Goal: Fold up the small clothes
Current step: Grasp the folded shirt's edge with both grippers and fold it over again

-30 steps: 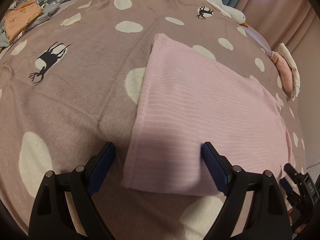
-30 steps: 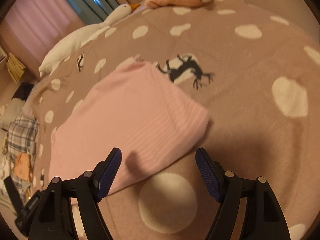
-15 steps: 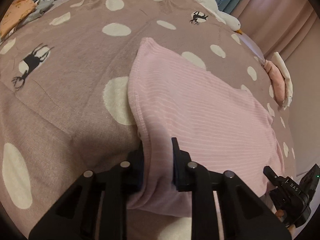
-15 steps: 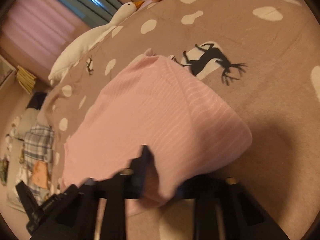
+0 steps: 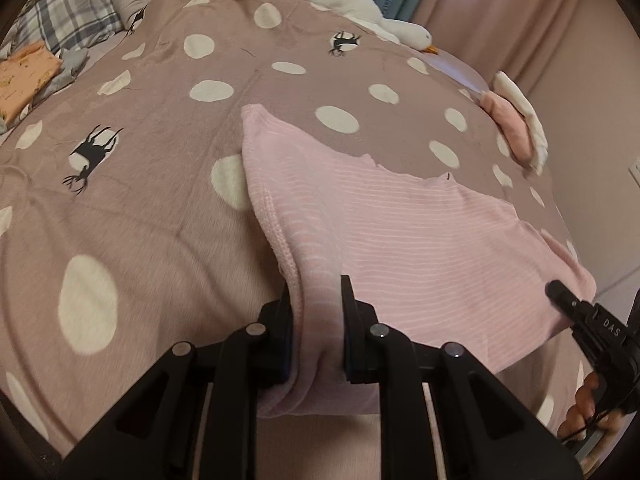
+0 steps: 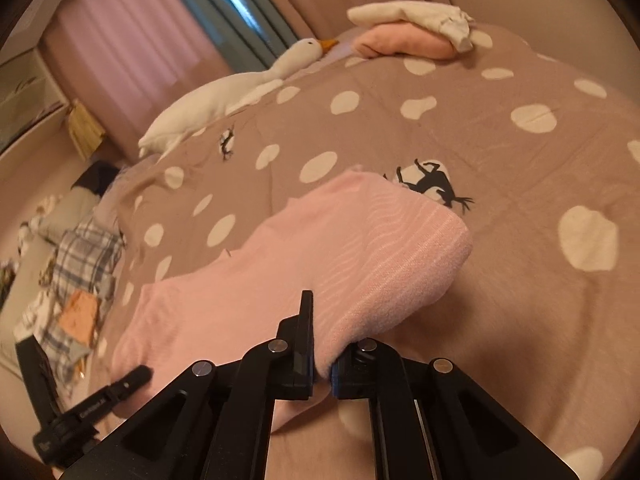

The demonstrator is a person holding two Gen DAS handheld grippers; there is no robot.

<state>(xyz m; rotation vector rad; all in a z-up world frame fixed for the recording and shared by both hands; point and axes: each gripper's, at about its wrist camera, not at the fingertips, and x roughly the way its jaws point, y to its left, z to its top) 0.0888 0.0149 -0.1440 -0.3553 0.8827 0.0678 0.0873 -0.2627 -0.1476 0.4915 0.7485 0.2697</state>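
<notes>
Both grippers have hold of the pink cloth [image 5: 420,240] at its near edge. The left gripper [image 5: 316,328] pinches a bunched corner between its pads, and the right gripper [image 6: 320,360] is clamped tight on the opposite corner. From those two grips the cloth runs forward, raised at the near end and draped down onto the spotted blanket [image 5: 160,140] further out. Far beyond the grippers lies a plush goose [image 6: 240,88], with folded clothes [image 6: 412,36] near it.
</notes>
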